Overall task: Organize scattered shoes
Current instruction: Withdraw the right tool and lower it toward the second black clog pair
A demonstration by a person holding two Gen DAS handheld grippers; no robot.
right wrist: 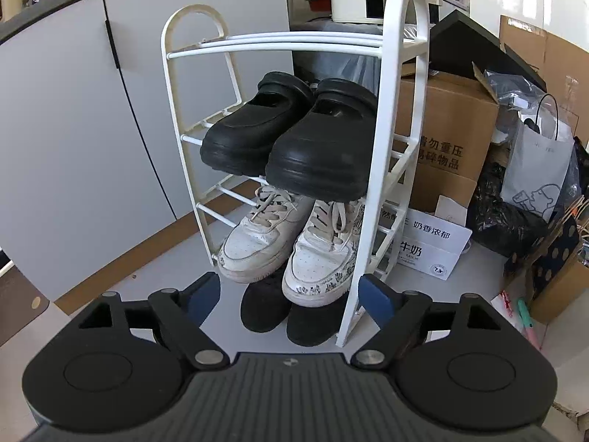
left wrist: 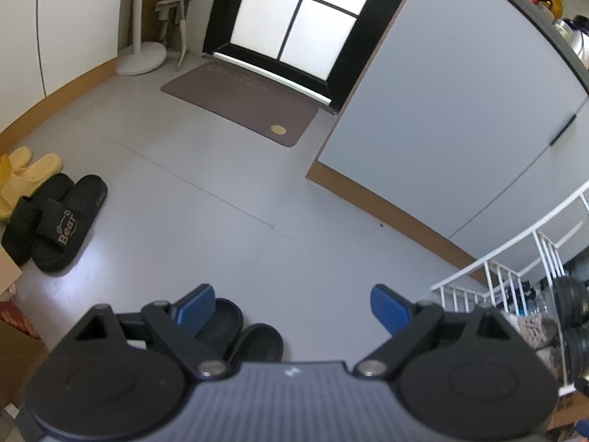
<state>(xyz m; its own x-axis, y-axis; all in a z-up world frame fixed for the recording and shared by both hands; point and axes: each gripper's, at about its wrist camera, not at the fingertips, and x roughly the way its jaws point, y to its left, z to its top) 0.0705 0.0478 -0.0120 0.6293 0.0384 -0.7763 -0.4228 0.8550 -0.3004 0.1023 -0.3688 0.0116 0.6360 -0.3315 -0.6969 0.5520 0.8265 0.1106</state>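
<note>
In the left wrist view my left gripper is open over the grey floor, nothing between its fingers. A pair of black slippers lies just under its left finger. At far left a black "Bear" slide pair sits beside a yellow slipper pair. In the right wrist view my right gripper stands open and empty before a white shoe rack. The rack holds black clogs on a middle shelf, white sneakers below, and dark shoes at the bottom.
A brown doormat lies before a dark-framed door. Grey cabinets run along the right. A fan stand is at the back left. Cardboard boxes, bags and a milk carton box crowd the right of the rack.
</note>
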